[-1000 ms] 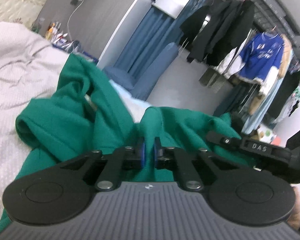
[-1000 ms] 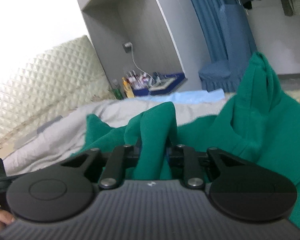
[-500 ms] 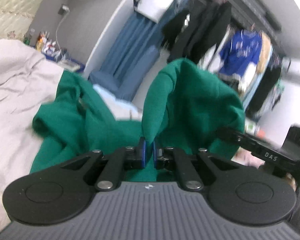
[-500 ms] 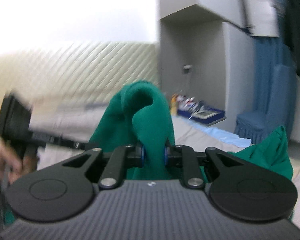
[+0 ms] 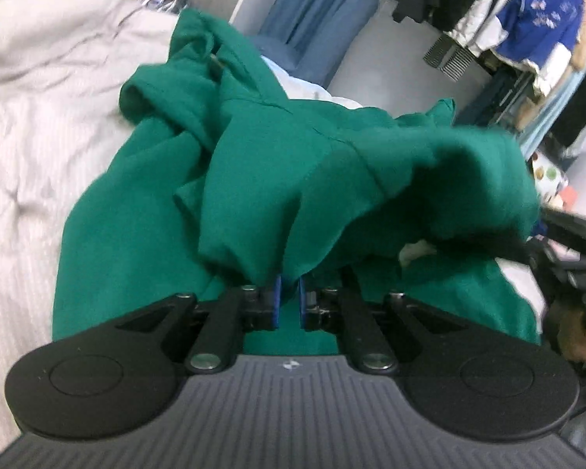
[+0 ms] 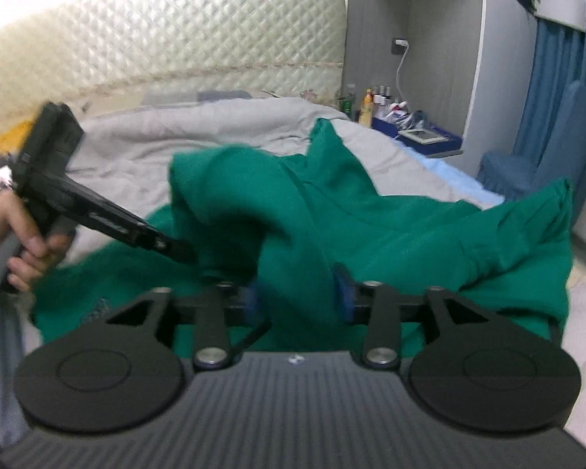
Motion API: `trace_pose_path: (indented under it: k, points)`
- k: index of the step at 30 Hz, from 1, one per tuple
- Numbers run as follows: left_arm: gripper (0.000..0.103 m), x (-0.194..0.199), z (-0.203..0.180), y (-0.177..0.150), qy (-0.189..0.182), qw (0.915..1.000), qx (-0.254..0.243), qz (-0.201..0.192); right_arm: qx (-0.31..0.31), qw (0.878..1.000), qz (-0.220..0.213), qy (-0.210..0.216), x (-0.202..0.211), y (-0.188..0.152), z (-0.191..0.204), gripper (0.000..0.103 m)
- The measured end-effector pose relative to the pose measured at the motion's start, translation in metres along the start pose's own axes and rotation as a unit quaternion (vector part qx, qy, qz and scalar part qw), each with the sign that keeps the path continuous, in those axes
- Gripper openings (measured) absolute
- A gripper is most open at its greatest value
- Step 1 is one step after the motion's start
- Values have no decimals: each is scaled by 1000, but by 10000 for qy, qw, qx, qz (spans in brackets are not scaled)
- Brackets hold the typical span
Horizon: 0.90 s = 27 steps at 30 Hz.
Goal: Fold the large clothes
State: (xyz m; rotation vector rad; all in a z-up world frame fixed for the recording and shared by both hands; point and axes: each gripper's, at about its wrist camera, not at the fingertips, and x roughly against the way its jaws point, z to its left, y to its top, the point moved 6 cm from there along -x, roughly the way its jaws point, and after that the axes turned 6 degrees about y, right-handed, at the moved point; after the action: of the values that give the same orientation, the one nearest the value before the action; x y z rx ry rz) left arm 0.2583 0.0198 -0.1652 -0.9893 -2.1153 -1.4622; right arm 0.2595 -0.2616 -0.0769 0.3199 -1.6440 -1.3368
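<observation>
Bed [image 6: 222, 133]: right gripper [image 6: 297, 299] just released green garment [image 6: 371, 226].

No lettering in front of you can be made out. The blue jersey [image 5: 543, 19] hanging on the clothes rack [image 5: 500, 35] carries white markings across its chest, but they blur past reading. The bottles [image 6: 371, 97] and the blue tray [image 6: 422, 136] on the bedside stand show labels too small to tell. Each gripper body bears a small pale emblem, on the left gripper [image 5: 289, 305] and the right gripper [image 6: 297, 299], with no legible characters.
</observation>
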Motion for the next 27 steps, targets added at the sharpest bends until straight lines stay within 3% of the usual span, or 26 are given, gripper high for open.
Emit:
trace_pose_path:
  k: [3, 5, 8, 11, 15, 21, 23, 27]
  points:
    - [16, 18, 4, 2, -302, 9990, 298, -160, -191, 9982, -297, 479, 20, 0, 9, 59]
    - [42, 35, 5, 4, -490, 9969, 497, -356, -228, 9964, -514, 639, 31, 3, 14, 61]
    - [50, 53, 4, 13, -694, 9936, 601, -663, -304, 9944, -753, 684, 34, 11, 13, 61]
    - [53, 60, 4, 21, -843, 9899, 696, -906, -395, 9945, -805, 538, 21, 16, 10, 61]
    - [53, 66, 5, 32, -903, 9865, 744, -1150, -288, 9973, -531, 413, -7, 14, 9, 61]
    - [53, 88, 12, 51, -1308, 9734, 896, -1653, -225, 9966, -265, 740, -32, 10, 14, 59]
    - [53, 83, 7, 53, -1258, 9765, 726, -1590, -124, 9967, -170, 787, -37, 9, 19, 59]
    - [52, 50, -12, 41, -1238, 9864, 281, -1041, -12, 9968, 354, 717, -50, -2, 25, 58]
